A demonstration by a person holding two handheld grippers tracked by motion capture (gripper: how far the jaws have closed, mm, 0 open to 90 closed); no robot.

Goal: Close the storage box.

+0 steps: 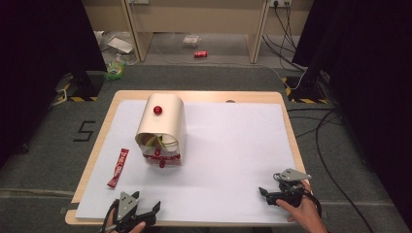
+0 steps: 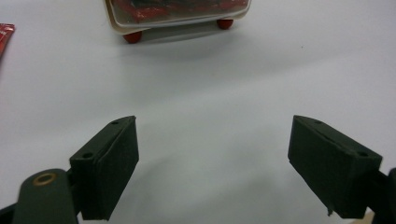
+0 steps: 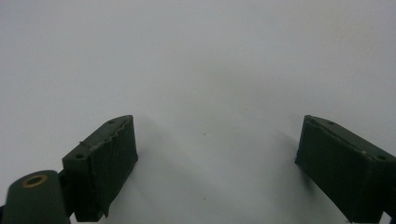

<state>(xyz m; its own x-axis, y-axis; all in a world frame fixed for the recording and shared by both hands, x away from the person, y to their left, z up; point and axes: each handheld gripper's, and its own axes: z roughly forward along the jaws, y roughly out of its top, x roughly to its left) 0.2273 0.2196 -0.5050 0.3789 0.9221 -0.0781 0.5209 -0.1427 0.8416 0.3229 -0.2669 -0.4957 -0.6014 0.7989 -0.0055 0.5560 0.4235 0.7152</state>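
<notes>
Wooden table [image 1: 95, 145] w/ white sheet [image 1: 233, 160]; on sheet: cream box [image 1: 162, 127], red sachet [image 1: 118, 168].

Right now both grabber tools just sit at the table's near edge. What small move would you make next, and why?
Probably ease the left gripper forward toward the red packet. Its jaws are open and empty, and the packet lies loose on the white sheet, left of the cream box. The right gripper is farther off.
</notes>
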